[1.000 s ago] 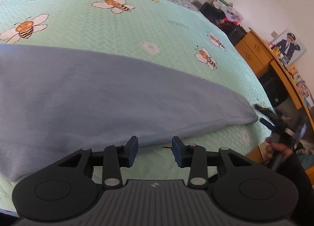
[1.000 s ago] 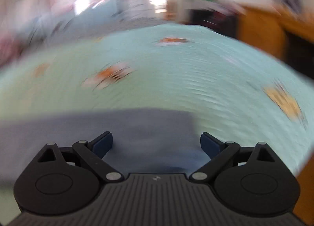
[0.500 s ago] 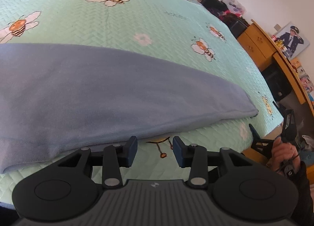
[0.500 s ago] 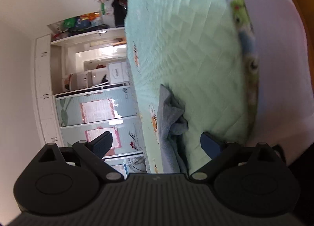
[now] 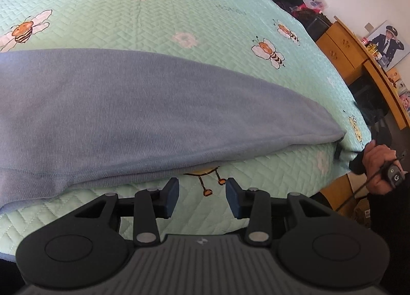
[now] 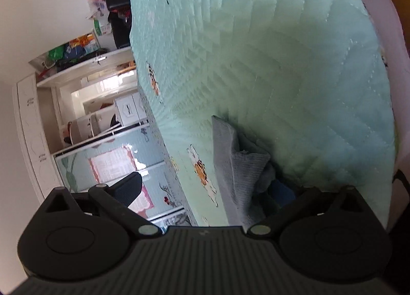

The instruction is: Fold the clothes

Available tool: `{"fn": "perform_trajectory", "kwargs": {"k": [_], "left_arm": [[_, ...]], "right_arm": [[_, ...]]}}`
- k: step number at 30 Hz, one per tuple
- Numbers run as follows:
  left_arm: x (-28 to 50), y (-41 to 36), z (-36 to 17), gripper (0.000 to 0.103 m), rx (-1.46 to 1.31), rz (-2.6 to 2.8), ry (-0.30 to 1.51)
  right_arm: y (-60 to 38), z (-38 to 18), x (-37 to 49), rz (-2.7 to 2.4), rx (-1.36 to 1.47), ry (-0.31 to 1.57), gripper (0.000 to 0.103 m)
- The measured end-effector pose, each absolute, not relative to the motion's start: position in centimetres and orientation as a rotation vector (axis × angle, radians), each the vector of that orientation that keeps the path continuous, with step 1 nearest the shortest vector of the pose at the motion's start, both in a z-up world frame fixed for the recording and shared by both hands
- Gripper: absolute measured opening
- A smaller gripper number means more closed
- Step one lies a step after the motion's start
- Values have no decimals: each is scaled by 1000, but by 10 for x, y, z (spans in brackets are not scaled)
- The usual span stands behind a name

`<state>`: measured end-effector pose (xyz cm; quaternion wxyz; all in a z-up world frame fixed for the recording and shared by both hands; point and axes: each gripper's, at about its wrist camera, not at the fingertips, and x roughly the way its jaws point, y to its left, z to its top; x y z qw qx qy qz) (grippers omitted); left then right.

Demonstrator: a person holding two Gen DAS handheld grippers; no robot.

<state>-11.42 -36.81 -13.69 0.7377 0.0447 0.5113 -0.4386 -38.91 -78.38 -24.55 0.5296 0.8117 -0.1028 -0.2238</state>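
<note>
Blue-grey garment (image 5: 143,113) lay folded flat across the bee-print bedspread (image 5: 159,18), its near edge along the bed's front. Left gripper (image 5: 201,196) sat just short of that edge, jaws parted, empty. Right gripper (image 6: 205,190), rolled sideways, jaws spread wide around the garment's corner, not clamped.

Left tongs (image 5: 201,196): black linkage arms, silver pivot screws, blue pads (image 5: 171,196), ribbed grey housing. Right tongs (image 6: 205,190): same build. Black sleeve (image 5: 394,218).
</note>
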Motion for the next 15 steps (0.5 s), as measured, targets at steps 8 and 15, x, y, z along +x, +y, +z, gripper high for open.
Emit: {"fn": "perform_trajectory", "kwargs": {"k": [8,15], "left_arm": [[-116,-371,-137,43,108,-948,1124],[-119,-375,-141,44,122,-948,1136]], "right_arm": [[-803,-141,-397,-700,1134,-98,0],[-784,-215,-428,-603,1516,-64,54]]}}
